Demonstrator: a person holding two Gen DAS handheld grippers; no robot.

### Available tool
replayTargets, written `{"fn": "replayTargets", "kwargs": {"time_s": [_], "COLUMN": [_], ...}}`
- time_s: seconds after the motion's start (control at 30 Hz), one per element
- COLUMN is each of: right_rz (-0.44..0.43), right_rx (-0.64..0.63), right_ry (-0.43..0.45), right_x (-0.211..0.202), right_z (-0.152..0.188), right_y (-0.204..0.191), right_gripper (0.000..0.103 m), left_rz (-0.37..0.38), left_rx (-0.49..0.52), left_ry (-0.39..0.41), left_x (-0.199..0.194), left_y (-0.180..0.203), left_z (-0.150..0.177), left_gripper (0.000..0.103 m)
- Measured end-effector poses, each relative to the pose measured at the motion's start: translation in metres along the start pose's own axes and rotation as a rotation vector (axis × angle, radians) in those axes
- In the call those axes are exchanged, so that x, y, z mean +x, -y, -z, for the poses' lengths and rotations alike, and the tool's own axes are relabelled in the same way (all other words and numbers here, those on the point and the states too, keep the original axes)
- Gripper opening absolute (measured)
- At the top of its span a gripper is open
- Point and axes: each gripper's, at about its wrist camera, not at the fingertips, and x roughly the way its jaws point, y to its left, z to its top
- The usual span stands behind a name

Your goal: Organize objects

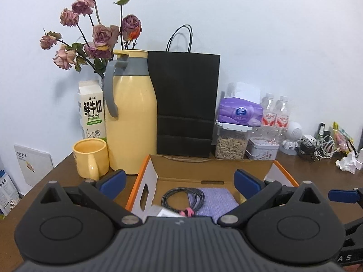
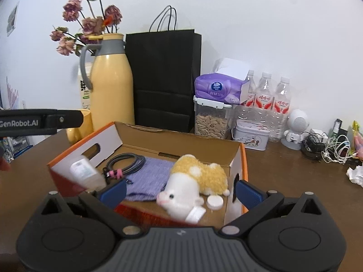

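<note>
An open cardboard box (image 2: 145, 133) with orange outer walls sits on the brown table. Inside lie a coiled black cable (image 2: 126, 163) with a pink tie, a purple cloth (image 2: 149, 179), a yellow-and-white plush toy (image 2: 192, 181), a small white bottle (image 2: 85, 173) and a white disc (image 2: 214, 202). My right gripper (image 2: 180, 193) stands wide open above the box's near edge, with nothing pressed between its blue pads. My left gripper (image 1: 180, 181) is also open over the box (image 1: 213, 166), above the cable (image 1: 182, 198) and cloth (image 1: 214, 200). The left gripper's arm (image 2: 40, 122) shows at the left edge.
Behind the box stand a yellow jug (image 1: 130, 113), a yellow mug (image 1: 90, 158), a milk carton (image 1: 91, 111), a black paper bag (image 1: 185, 104), a seed jar (image 1: 231, 142) with tissues on top, a tin (image 1: 262, 148), water bottles (image 2: 265, 99), a white figure (image 2: 295, 124) and tangled cables (image 2: 326, 146).
</note>
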Motion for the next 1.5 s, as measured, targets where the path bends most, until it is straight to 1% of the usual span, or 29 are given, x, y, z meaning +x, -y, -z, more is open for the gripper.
{"fn": "replayTargets", "kwargs": {"time_s": [0.33,0.53,0.7,0.9,1.07,1.37,1.43,1.5], "right_rz": [-0.001,0.011,0.016,0.008,0.004,-0.026,-0.039,-0.055], "right_rx": [-0.002,-0.008,-0.005,0.005,0.019,0.014,0.009,0.012], "right_ry": [0.031,0.013,-0.012,-0.039,-0.069,-0.09,-0.093,-0.099], "right_x": [-0.07,-0.092,-0.102,-0.11,-0.107,-0.094,-0.088,-0.081], "right_z": [0.035,0.059,0.077,0.097,0.108,0.11,0.109,0.107], "right_y": [-0.007,-0.007,-0.008,-0.008,-0.008,-0.017,-0.02,-0.022], "right_gripper": [0.103,0.103,0.103,0.103,0.103,0.103,0.097,0.085], "left_rz": [0.019,0.022,0.014,0.01,0.011,0.015,0.013,0.01], "left_rx": [0.013,0.007,0.01,0.009,0.006,0.009,0.008,0.007], "left_ry": [-0.025,-0.069,-0.104,-0.145,-0.175,-0.196,-0.202,-0.208], "left_x": [-0.055,-0.071,-0.082,-0.089,-0.09,-0.085,-0.083,-0.081], "left_y": [-0.008,-0.022,-0.032,-0.042,-0.046,-0.046,-0.047,-0.048], "left_z": [0.024,0.046,0.063,0.08,0.091,0.097,0.098,0.099], "left_gripper": [0.103,0.103,0.103,0.103,0.103,0.103,0.103,0.103]}}
